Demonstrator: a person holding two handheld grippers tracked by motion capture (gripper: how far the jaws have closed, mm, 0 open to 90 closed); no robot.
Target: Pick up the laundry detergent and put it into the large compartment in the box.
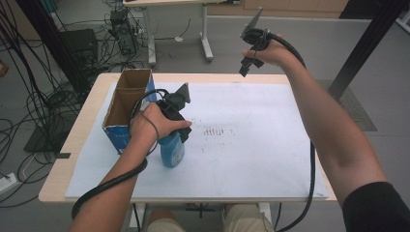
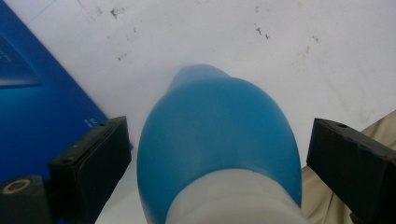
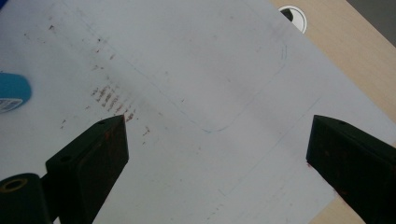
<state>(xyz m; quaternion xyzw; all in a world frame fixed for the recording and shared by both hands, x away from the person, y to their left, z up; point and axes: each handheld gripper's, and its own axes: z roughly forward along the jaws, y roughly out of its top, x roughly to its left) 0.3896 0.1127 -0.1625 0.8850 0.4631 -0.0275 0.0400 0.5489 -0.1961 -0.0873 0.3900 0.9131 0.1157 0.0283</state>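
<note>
A blue bottle (image 1: pixel 172 151) with a white neck stands upright on the white sheet (image 1: pixel 251 154), close to the right of a box. My left gripper (image 1: pixel 179 128) reaches down over the bottle's top. In the left gripper view the bottle (image 2: pixel 215 135) sits between the two black jaws with a gap on each side, so the left gripper (image 2: pixel 219 128) is open. My right gripper (image 1: pixel 247 62) hangs high over the table's far right edge. It is open (image 3: pixel 217 123) with nothing between its jaws. Far left in that view is the bottle's edge (image 3: pixel 11 91).
An open cardboard box (image 1: pixel 126 96) with blue sides (image 2: pixel 32 102) stands at the sheet's left end. The sheet carries dark smudges (image 1: pixel 215 131) near its middle. A cable grommet (image 3: pixel 294 16) sits in the wooden tabletop. Cables (image 1: pixel 29 101), a desk leg (image 1: pixel 207 46) and black posts (image 1: pixel 360 53) surround the table.
</note>
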